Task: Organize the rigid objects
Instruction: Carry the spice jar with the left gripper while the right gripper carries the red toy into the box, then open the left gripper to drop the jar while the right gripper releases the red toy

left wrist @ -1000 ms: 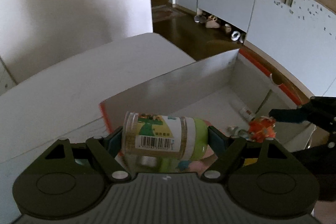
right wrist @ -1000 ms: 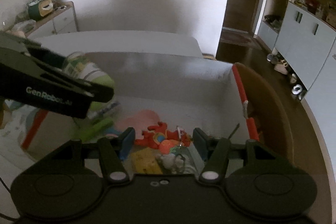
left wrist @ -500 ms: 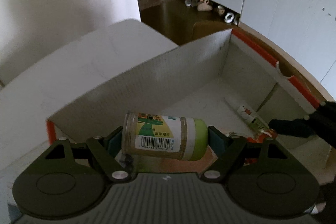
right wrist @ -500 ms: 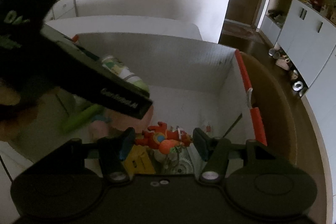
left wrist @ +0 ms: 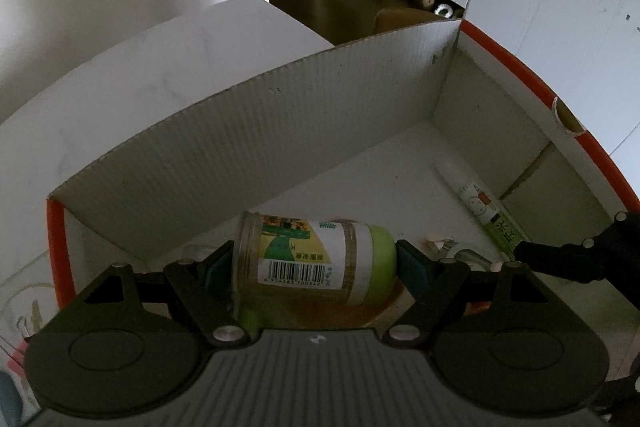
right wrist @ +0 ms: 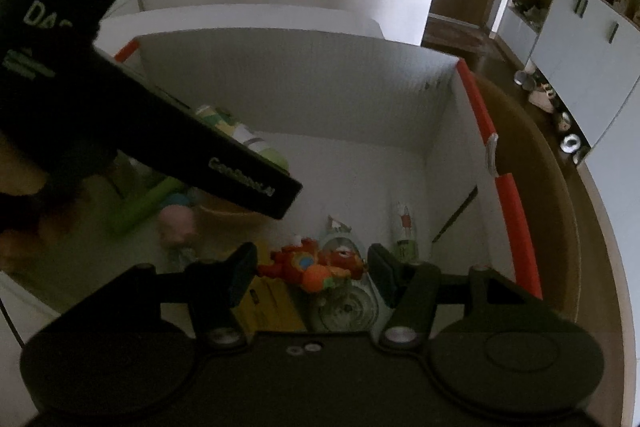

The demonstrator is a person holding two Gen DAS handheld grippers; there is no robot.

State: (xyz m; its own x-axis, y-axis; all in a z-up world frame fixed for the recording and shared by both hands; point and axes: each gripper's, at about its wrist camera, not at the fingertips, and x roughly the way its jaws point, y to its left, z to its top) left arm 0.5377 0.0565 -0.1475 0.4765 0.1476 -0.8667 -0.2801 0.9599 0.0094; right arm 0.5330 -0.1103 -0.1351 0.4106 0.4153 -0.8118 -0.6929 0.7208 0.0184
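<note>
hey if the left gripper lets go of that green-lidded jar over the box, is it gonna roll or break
The jar is a smooth cylinder held on its side, end to end, in the left gripper, so it would probably roll once it lands. Its clear wall may be glass or plastic; I cannot tell, so treat it as breakable. The box walls should stop any rolling.

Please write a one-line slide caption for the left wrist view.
Left gripper holds a green-lidded jar sideways inside the white cardboard box.
</note>
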